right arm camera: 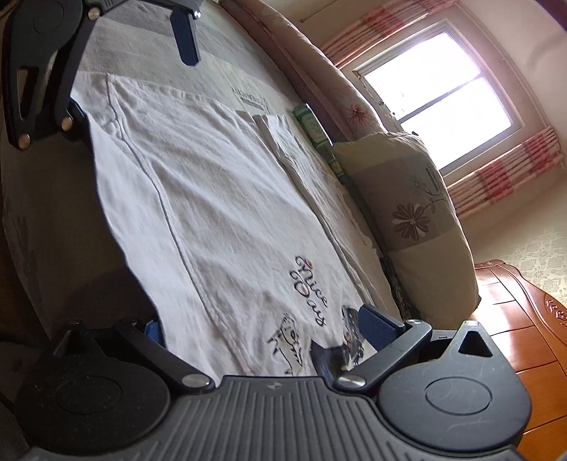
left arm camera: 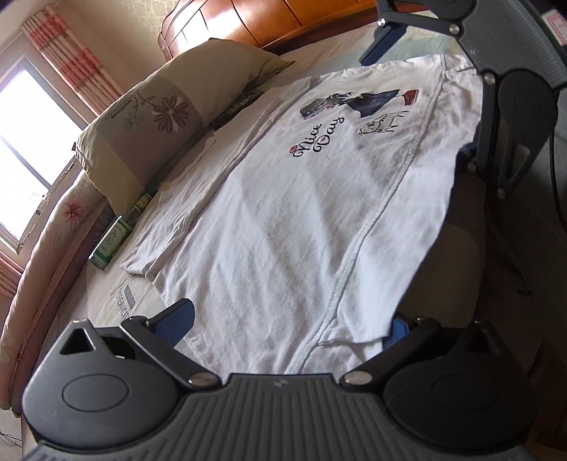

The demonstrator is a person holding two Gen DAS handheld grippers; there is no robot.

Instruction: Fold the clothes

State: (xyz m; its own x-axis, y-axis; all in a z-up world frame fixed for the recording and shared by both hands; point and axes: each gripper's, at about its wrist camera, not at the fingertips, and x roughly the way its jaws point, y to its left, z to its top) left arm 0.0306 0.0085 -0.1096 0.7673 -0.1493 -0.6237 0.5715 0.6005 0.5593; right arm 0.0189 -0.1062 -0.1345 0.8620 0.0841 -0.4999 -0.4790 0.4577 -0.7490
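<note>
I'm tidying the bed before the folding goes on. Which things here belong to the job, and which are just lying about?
Part of the job:
- white T-shirt, spread flat on the bed
- left gripper, wide open at one end
- right gripper, wide open at the other end

Just lying about:
- flowered pillow
- green box beside the pillow
- dark remote-like object

Daylight floods a window with pink-striped curtains; a wooden headboard backs the bed.
</note>
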